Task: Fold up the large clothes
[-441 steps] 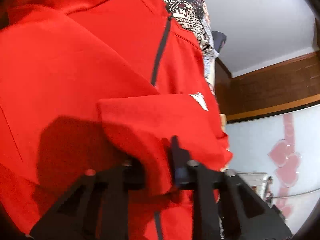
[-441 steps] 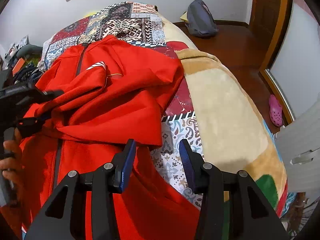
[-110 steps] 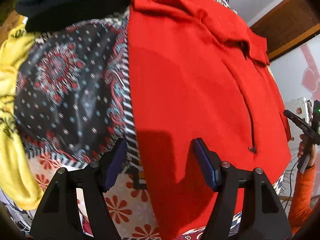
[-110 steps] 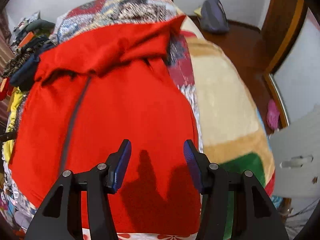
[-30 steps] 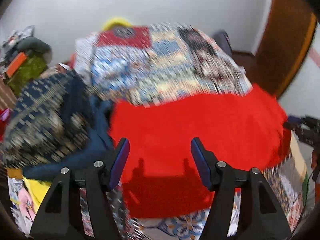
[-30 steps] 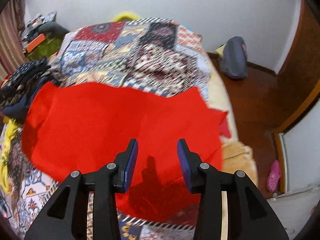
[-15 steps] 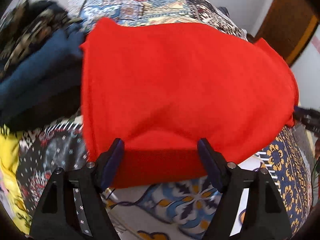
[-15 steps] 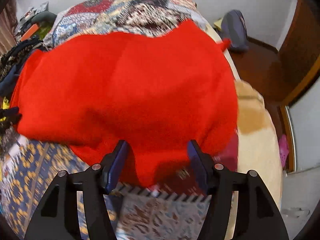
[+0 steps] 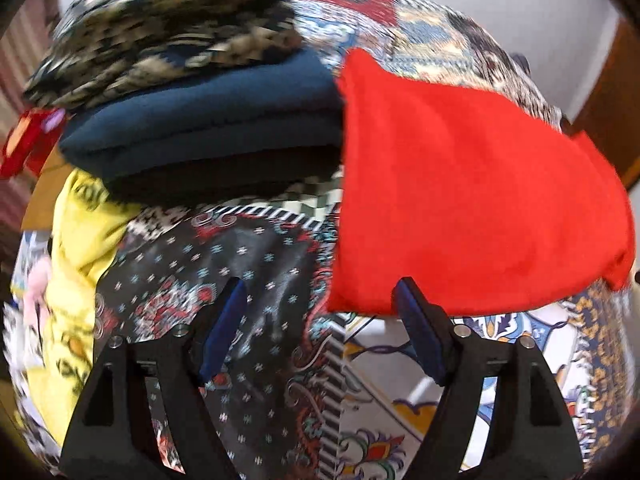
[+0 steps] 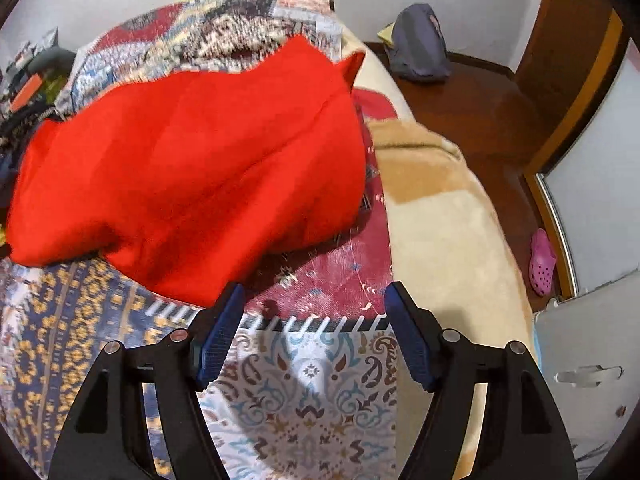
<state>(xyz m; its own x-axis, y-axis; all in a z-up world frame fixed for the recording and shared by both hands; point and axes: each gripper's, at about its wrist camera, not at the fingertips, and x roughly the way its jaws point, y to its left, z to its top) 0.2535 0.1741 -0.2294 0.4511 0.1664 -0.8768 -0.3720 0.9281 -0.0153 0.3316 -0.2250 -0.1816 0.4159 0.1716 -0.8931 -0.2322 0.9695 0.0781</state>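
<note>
On my bed (image 10: 432,216): folded garment (image 10: 192,168), lying on the patterned quilt (image 10: 312,392), mid-bed, its right edge near the bed's right side. Left of it, touching its left edge: stack of folded clothes (image 9: 200,128) toward the bed's left edge. Off the bed's far right corner, on the floor (image 10: 480,112): bag (image 10: 420,44). Right of the bed, on the floor: a shoe (image 10: 542,262).

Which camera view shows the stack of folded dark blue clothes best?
The left wrist view. There the dark blue stack lies in plain sight beside the red garment, under a patterned cloth. The right wrist view shows only a dark sliver at its left edge.
</note>
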